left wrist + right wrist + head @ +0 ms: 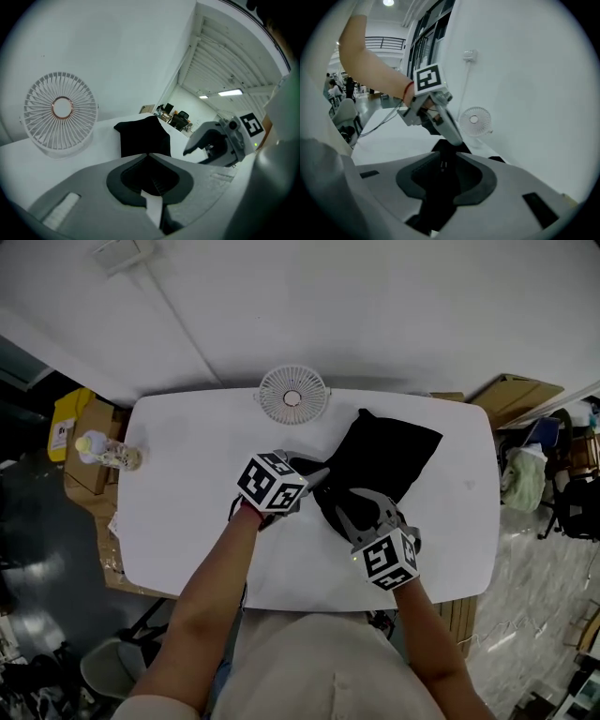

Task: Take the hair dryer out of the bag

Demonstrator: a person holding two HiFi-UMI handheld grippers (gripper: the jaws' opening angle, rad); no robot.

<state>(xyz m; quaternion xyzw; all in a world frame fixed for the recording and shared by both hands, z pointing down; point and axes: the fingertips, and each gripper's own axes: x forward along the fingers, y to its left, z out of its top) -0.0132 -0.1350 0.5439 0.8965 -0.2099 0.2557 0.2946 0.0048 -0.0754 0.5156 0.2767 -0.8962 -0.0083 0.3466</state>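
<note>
A black cloth bag (386, 457) lies on the white table (187, 531), right of the middle, with its open end toward me. No hair dryer shows in any view. My left gripper (320, 474) reaches in from the left and is shut on the bag's near left edge (140, 136). My right gripper (343, 508) comes from below right over the bag's lower end. Its jaws (443, 155) stand a little apart, and black cloth (440, 178) fills the gap. In the right gripper view the left gripper (456, 139) slants down onto the cloth just ahead.
A small white desk fan (292, 395) stands at the table's far edge, close behind the bag. A clear bottle with a yellow cap (108, 454) sits at the table's left edge. Cardboard boxes (517, 390) and clutter lie on the floor to the right.
</note>
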